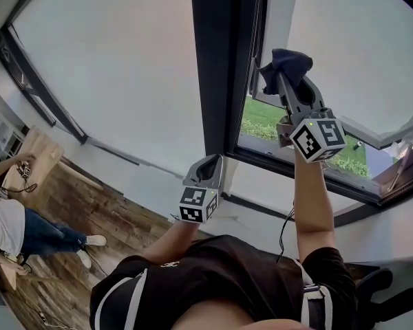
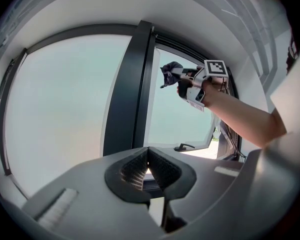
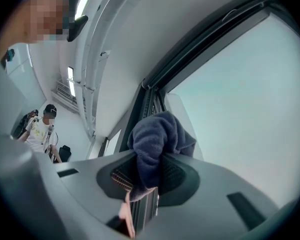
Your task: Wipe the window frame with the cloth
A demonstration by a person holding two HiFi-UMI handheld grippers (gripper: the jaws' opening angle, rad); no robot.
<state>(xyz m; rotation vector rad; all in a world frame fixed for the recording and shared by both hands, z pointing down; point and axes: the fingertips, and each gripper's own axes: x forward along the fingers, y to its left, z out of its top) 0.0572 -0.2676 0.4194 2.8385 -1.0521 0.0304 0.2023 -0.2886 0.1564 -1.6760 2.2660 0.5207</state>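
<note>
A dark blue cloth [image 1: 287,64] is bunched in my right gripper [image 1: 283,81], which is shut on it and raised beside the dark vertical window frame [image 1: 217,60]. In the right gripper view the cloth [image 3: 157,141] bulges out of the jaws just short of the frame's channel [image 3: 149,101]. The left gripper view shows the cloth [image 2: 170,71] held up right of the frame post [image 2: 130,94]. My left gripper [image 1: 208,167] hangs lower, near the foot of the post, shut with nothing in it [image 2: 148,168].
The opened window sash [image 1: 344,40] stands to the right, with its handle [image 2: 184,146] and grass [image 1: 261,121] outside below. A fixed glass pane [image 1: 117,67] fills the left. A person [image 1: 14,229] stands on the wooden floor at the lower left.
</note>
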